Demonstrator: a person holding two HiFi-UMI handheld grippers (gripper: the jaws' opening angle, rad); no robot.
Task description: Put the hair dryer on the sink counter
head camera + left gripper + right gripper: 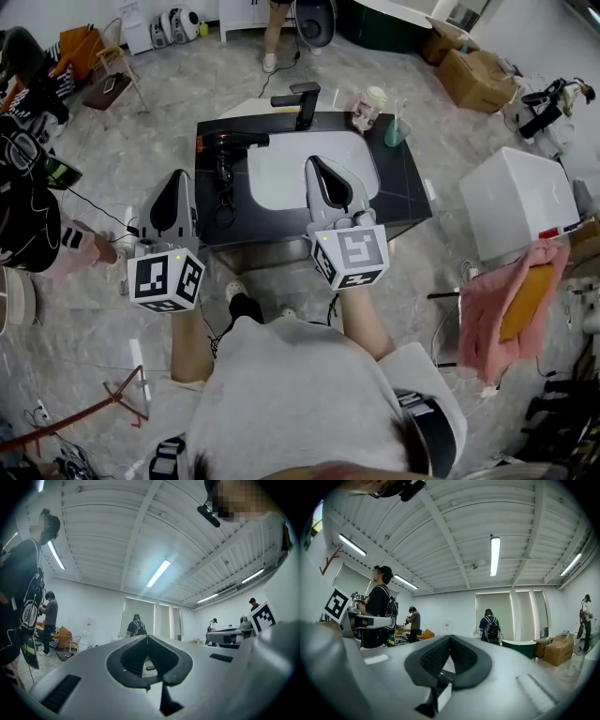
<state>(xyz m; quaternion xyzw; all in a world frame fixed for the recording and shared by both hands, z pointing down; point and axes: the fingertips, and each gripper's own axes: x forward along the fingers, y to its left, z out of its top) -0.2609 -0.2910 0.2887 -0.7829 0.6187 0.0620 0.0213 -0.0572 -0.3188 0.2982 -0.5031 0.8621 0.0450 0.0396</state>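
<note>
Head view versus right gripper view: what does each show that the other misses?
Only the head view: the hair dryer lying on the black sink counter, left of the white basin. Only the right gripper view: ceiling lights and a person wearing a backpack. Both: the right tool, shut and empty, and the left tool.

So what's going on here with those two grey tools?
A person stands over a black sink counter, holding a two-jaw gripper in each hand. The left gripper and the right gripper are both shut and empty. The hair dryer lies on the counter's left side, beside the white basin, touched by neither.
</note>
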